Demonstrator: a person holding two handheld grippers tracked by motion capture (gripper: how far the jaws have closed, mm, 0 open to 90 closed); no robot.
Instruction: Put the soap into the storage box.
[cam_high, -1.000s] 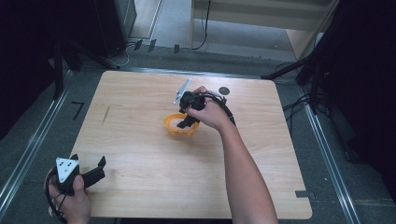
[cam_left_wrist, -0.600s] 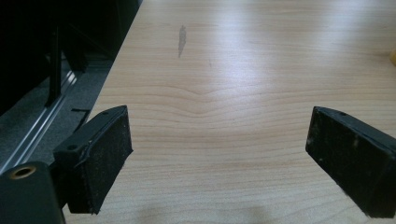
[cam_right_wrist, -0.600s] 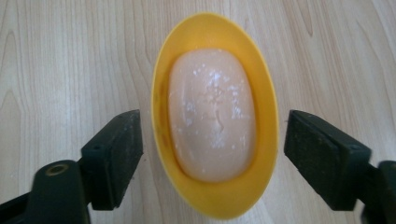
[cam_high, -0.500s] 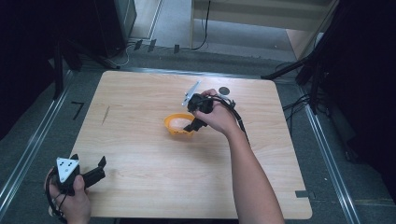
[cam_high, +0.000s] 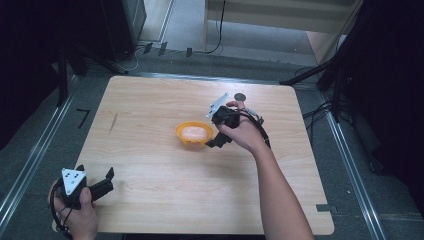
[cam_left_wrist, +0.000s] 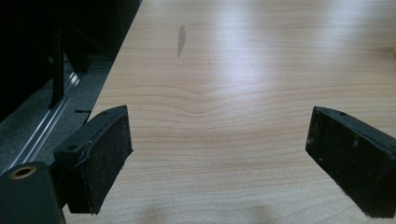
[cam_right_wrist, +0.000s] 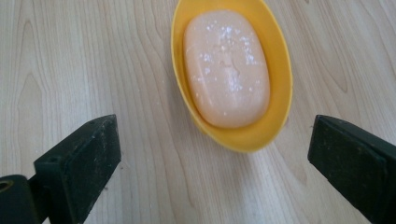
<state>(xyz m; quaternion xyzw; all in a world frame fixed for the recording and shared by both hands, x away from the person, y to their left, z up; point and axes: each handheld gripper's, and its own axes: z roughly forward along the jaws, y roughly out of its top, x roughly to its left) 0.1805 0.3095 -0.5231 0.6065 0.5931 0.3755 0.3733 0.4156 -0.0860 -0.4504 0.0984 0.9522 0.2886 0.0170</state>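
The soap bar (cam_right_wrist: 227, 69) is lying inside the yellow oval dish (cam_right_wrist: 279, 88), and both are sitting near the centre of the high view, on the wooden table (cam_high: 165, 200). In the right gripper view the bar is occupying the upper middle of the frame, its long axis running from the top down toward the bottom and leaning slightly to the right, so it is pointing roughly back at the camera. The dish's long axis is following the same line.

The right gripper (cam_high: 214, 142) is hovering just beside the dish's right end in the high view, and its jaws are standing spread wide with nothing between them; in its own view they are rising at the lower left and lower right corners, straddling the dish's near end from below it in the frame. Because the jaws are opening across the bar's short width, a straight push forward looks likely to bring them to the long sides of the dish, or of the bar.

The left gripper (cam_high: 97, 187) is resting at the lower left of the high view, well apart from the dish, its jaws also spread over bare table. The right hand (cam_high: 242, 134) is plainly the nearer one.
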